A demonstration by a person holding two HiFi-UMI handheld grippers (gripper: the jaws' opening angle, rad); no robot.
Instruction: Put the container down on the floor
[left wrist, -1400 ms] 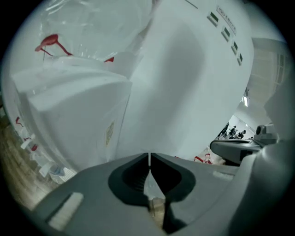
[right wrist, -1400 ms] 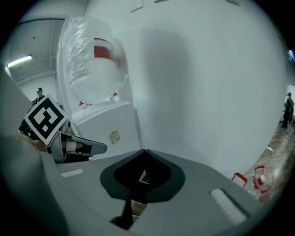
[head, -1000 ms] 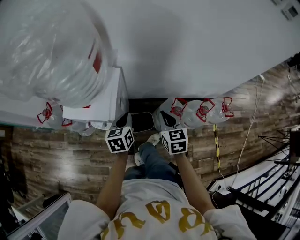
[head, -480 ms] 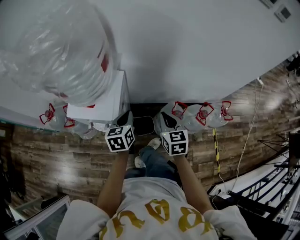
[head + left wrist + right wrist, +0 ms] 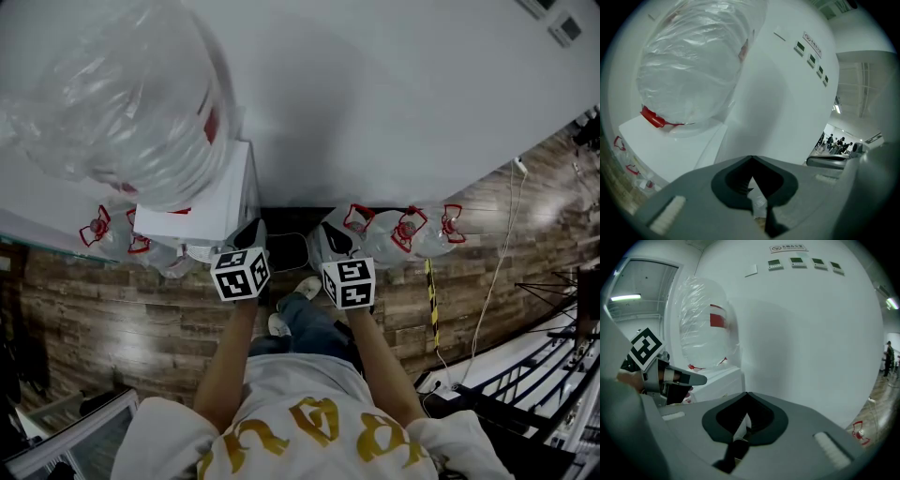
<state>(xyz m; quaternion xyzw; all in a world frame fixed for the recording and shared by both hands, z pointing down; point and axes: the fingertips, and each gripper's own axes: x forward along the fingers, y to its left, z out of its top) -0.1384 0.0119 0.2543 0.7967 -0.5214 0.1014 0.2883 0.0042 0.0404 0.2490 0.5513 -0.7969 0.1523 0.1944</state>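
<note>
Since the container (image 5: 122, 103) is a big clear water jug wrapped in slack film and seated neck-down on the white dispenser (image 5: 202, 211), it will probably be heavy if full. It looks rigid under a slippery skin, and too bulky for one gripper alone. Pressing in from both sides of the ribbed body, or taking it near the red-collared neck, looks soundest. The left gripper (image 5: 751, 159) has its jaws closed tip to tip on nothing, and the right gripper (image 5: 746, 394) is likewise clenched and empty. Both hang near the dispenser's front, clear of the jug, above the wooden floor (image 5: 122, 309).
</note>
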